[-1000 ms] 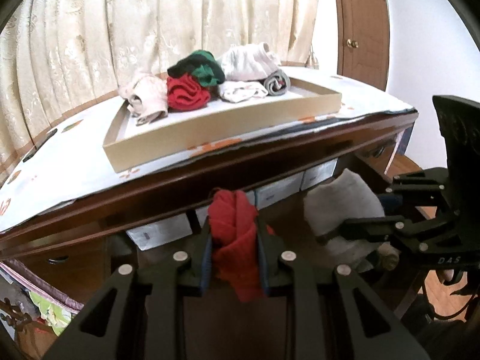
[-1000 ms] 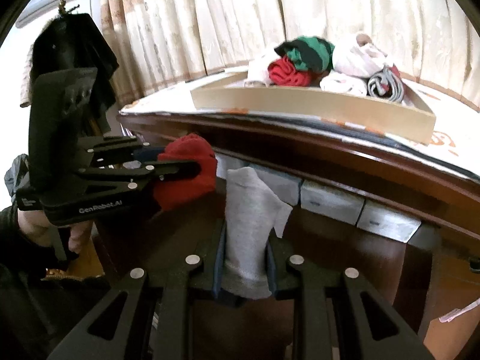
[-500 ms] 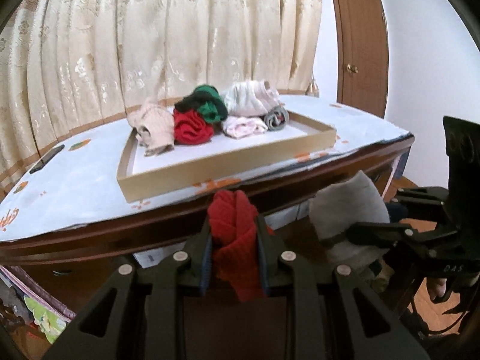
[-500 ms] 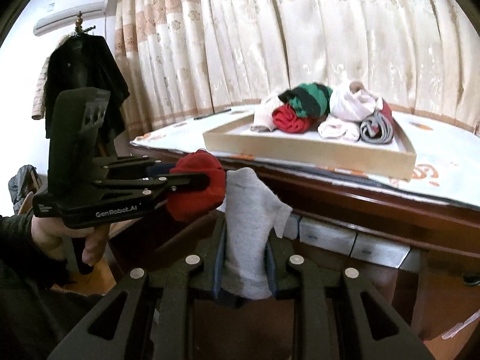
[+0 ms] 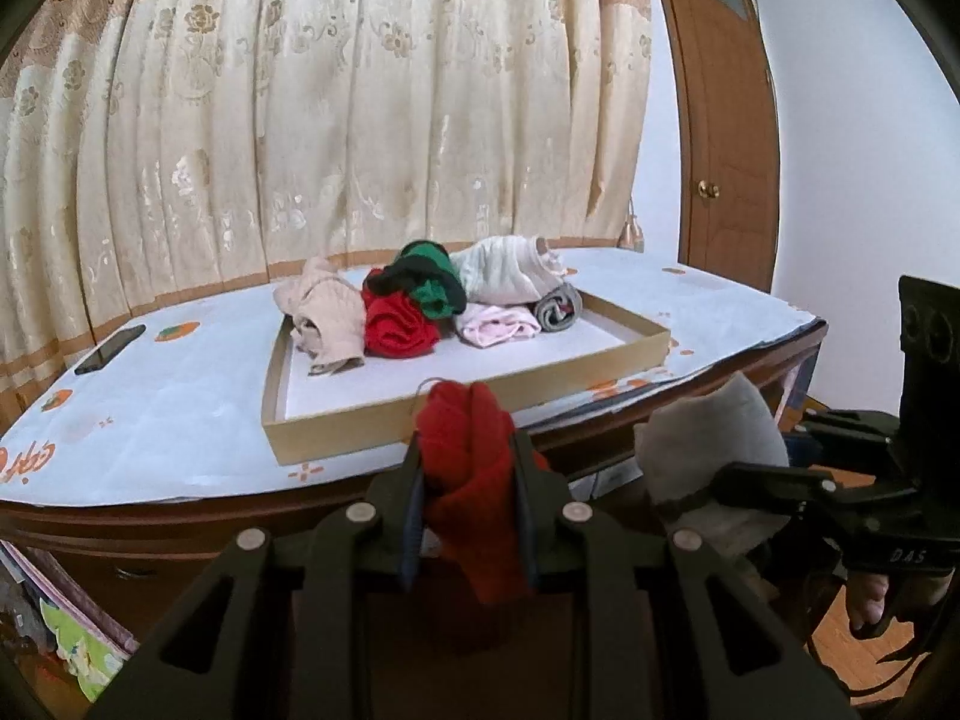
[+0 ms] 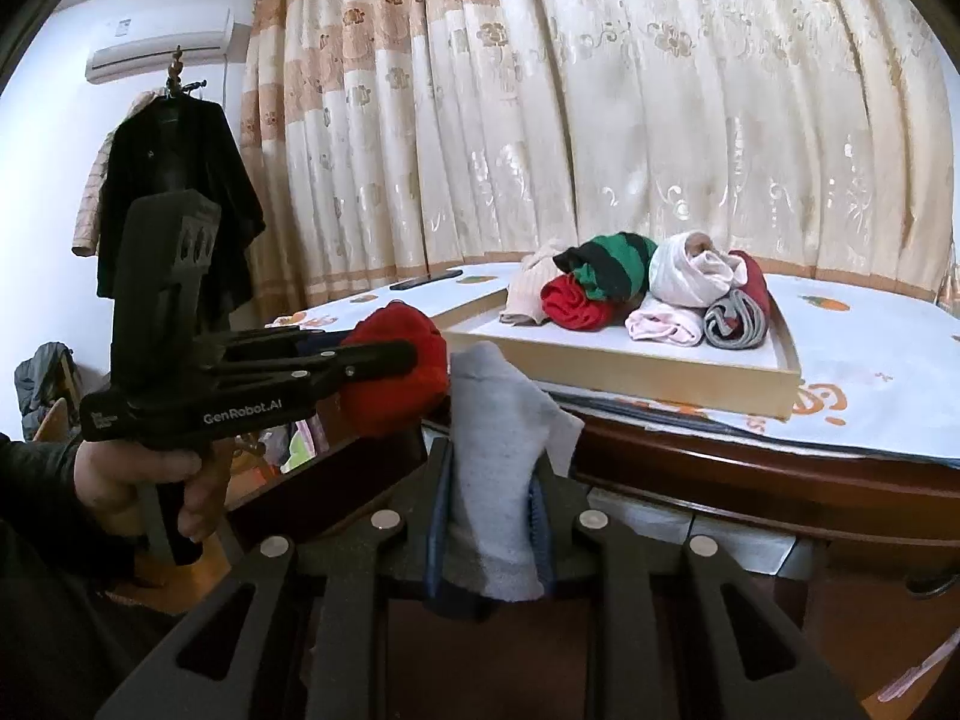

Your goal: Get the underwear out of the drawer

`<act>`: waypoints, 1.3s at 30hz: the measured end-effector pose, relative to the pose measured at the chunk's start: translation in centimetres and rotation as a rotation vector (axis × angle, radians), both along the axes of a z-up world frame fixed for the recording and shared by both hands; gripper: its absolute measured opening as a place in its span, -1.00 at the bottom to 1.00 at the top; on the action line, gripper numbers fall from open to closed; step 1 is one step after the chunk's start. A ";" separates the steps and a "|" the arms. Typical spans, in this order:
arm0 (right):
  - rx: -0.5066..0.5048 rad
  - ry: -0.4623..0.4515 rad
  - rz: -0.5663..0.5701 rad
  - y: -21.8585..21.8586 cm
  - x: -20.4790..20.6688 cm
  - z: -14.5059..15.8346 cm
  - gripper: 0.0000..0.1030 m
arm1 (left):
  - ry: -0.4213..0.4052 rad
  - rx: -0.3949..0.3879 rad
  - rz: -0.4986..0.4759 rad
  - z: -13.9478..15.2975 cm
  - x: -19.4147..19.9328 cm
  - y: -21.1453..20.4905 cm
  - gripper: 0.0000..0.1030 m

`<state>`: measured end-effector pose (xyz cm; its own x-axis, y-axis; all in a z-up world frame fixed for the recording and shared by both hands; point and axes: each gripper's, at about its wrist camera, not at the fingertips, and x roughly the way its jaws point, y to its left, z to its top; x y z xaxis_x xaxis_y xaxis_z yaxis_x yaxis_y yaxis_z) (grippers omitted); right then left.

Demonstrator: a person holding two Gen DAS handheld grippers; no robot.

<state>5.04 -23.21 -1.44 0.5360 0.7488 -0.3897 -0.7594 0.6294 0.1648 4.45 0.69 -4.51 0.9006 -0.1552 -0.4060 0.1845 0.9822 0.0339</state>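
Cream floral curtains [image 5: 336,120] hang across the room, straight ahead of the jaws. A brown wooden door [image 5: 720,138] stands right of them in a white wall [image 5: 852,150]. An air conditioner [image 6: 159,51] sits high up, a dark coat [image 6: 180,204] hanging below it.

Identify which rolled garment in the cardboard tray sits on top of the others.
The green-and-black striped roll: it rests atop the red roll, while the other rolls lie on the tray floor.

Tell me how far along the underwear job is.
Done: several rolled garments already sit in the shallow cardboard tray. In hand: the left gripper clamps a red bundle, the right gripper a pale grey piece. Left: setting both in the tray; the drawer is not visible.
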 end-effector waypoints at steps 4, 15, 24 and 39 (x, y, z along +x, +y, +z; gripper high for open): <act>0.011 -0.014 -0.006 -0.3 -0.2 0.3 -0.50 | -0.019 0.006 -0.004 0.4 -0.2 -0.3 -0.55; 0.041 -0.057 -0.033 -1.4 -0.2 1.5 -0.50 | -0.073 0.014 0.002 1.1 -0.5 -0.5 -0.55; -0.038 0.004 -0.005 -0.5 0.5 0.8 -0.50 | -0.060 0.017 0.009 1.0 -0.2 -0.1 -0.55; -0.592 0.270 0.131 5.6 6.0 -7.9 0.04 | 0.025 0.001 0.014 -0.6 0.8 0.7 -0.55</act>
